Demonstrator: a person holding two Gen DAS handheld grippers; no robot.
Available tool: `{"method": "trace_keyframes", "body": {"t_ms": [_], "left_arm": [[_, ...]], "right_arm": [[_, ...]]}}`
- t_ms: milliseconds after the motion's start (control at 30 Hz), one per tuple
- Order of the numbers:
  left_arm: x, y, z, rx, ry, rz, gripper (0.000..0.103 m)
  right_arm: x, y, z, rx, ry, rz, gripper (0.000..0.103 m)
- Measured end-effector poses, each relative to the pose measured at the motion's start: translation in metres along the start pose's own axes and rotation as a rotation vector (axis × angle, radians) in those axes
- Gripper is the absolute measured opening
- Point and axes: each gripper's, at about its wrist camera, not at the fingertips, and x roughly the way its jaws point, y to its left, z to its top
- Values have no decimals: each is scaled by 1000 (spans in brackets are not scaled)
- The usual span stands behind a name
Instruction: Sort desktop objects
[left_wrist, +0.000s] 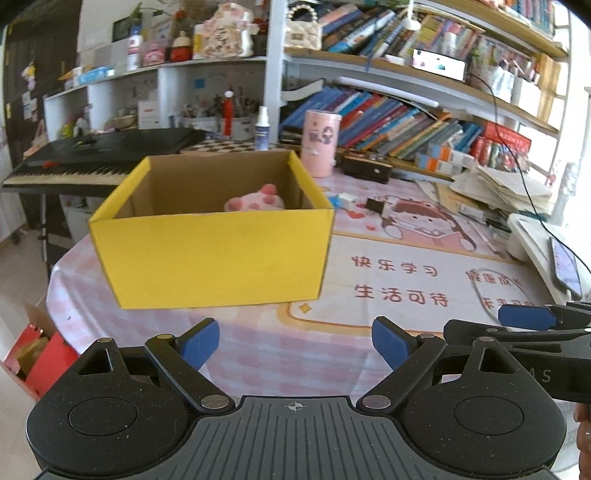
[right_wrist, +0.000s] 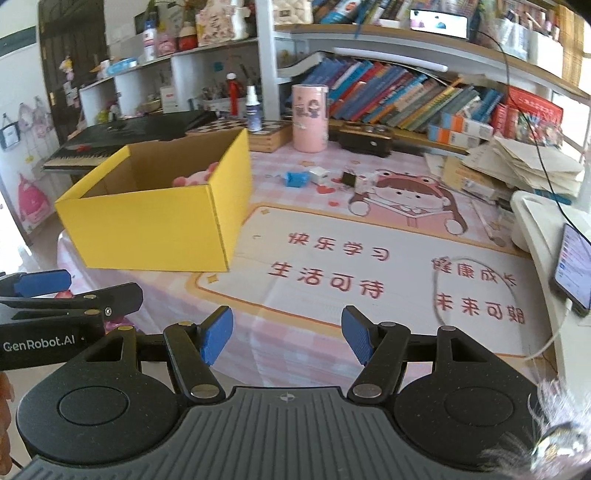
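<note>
I had both tools out over the near edge of the table, side by side, and neither carried anything. My left gripper stood with its blue pads spread wide and only the pink checked tablecloth showing between them. My right gripper was parted too, a little less wide, with bare cloth in the gap as well. From the left camera I saw the right tool just beside mine on its right, one blue pad poking in at the frame edge; from the right camera the left tool sat just to its left in the same way. The yellow cardboard box lay straight ahead of the left gripper and ahead and to the left of the right one, open at the top, with a pink plush toy resting inside near its far right corner. Beyond the box, ahead of the right gripper, a few small things still lay loose on the table: a blue piece, a white block just beside it, and a black binder clip near those. A pink cylinder tin stood upright farther back, by the leaning books. A phone leaned far off to the right of the right tool.
</note>
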Motion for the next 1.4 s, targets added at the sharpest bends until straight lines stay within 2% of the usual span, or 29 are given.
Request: {"method": "trace_keyframes", "body": {"t_ms": [433, 633, 1033, 1400], "left_arm": [[22, -35, 13, 73, 18, -53, 92], [37, -51, 22, 75, 26, -63, 92], [68, -85, 42, 63, 27, -55, 92], [101, -116, 65, 20, 17, -13, 92]], "right_arm": [[7, -33, 4, 62, 16, -43, 63], [16, -53, 11, 71, 28, -53, 63], [42, -98, 34, 72, 56, -53, 63], [73, -139, 60, 42, 65, -22, 63]]}}
